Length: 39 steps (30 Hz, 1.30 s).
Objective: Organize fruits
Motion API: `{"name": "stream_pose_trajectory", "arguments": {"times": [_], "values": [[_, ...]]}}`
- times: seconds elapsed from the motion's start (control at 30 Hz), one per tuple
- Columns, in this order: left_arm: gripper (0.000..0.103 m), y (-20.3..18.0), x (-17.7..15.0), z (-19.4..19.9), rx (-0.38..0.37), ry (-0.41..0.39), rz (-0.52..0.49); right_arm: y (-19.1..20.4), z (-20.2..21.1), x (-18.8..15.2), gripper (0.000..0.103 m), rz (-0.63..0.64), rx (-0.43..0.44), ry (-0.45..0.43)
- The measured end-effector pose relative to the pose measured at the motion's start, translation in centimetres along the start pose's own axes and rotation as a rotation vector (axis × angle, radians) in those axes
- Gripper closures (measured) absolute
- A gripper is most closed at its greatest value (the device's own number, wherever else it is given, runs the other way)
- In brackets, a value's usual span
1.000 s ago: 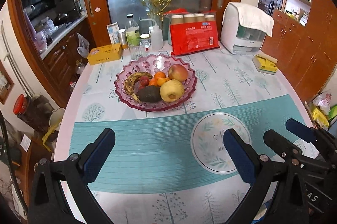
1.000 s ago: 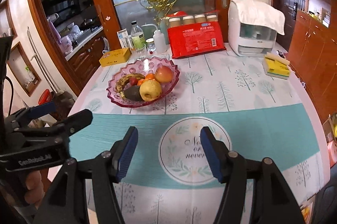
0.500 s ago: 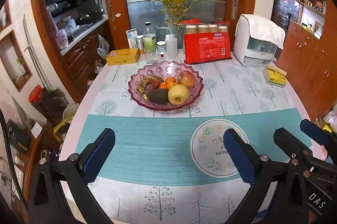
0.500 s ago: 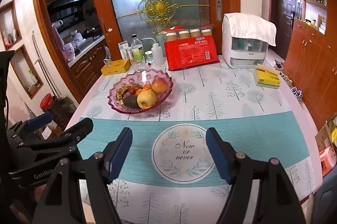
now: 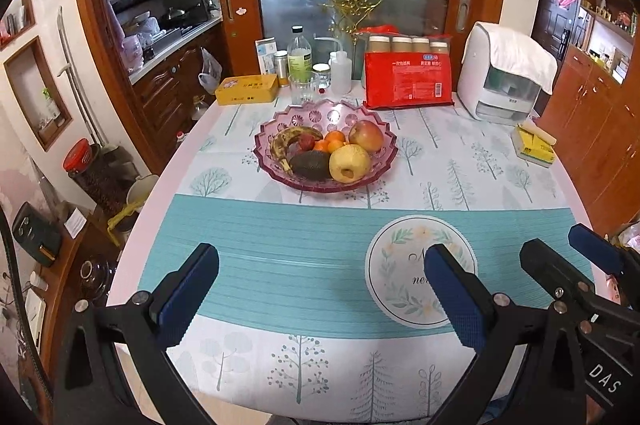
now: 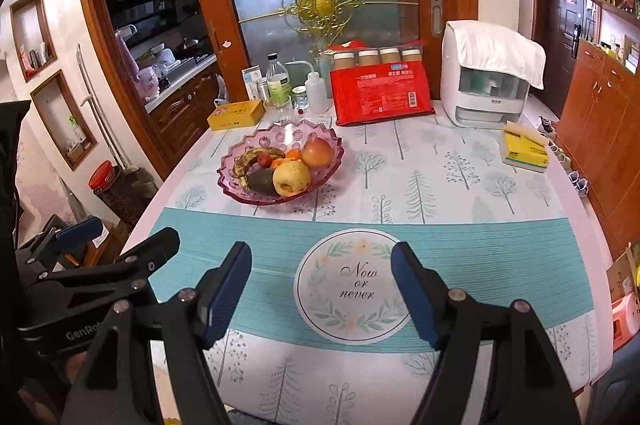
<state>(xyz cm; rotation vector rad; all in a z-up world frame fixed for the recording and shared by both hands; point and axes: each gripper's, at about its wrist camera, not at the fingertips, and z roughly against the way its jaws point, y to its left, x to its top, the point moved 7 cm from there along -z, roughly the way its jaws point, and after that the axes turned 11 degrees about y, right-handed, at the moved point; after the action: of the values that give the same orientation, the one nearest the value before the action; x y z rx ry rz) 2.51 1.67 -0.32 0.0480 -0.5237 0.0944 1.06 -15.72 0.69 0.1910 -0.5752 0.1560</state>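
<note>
A pink glass fruit bowl (image 5: 384,161) stands on the table, also in the right wrist view (image 6: 332,157). It holds a yellow apple (image 5: 349,163), a red apple (image 5: 366,136), a dark avocado (image 5: 310,165), a spotted banana (image 5: 286,141), small oranges (image 5: 334,141) and a small red fruit (image 5: 306,143). My left gripper (image 5: 320,289) is open and empty over the near teal band of the tablecloth. My right gripper (image 6: 320,289) is open and empty, beside the left one, well short of the bowl.
Behind the bowl stand a yellow tin (image 5: 247,88), bottles and a glass (image 5: 301,65), a red package (image 5: 408,81) and a white appliance (image 5: 504,77). A yellow box (image 5: 534,145) lies at the right edge. The round table's edges fall away left and right.
Both grippers have drawn back and risen from the table, so the bowl looks smaller and farther. Both jaws stay open and empty.
</note>
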Motion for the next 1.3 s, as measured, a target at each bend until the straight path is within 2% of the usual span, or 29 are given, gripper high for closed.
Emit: {"name": "stream_pose_trajectory", "arguments": {"times": [1.3], "values": [[0.001,-0.1,-0.2,-1.2,-0.007,0.046,-0.048,-0.3,-1.1,-1.0,0.03,-0.049,0.017,0.035]]}}
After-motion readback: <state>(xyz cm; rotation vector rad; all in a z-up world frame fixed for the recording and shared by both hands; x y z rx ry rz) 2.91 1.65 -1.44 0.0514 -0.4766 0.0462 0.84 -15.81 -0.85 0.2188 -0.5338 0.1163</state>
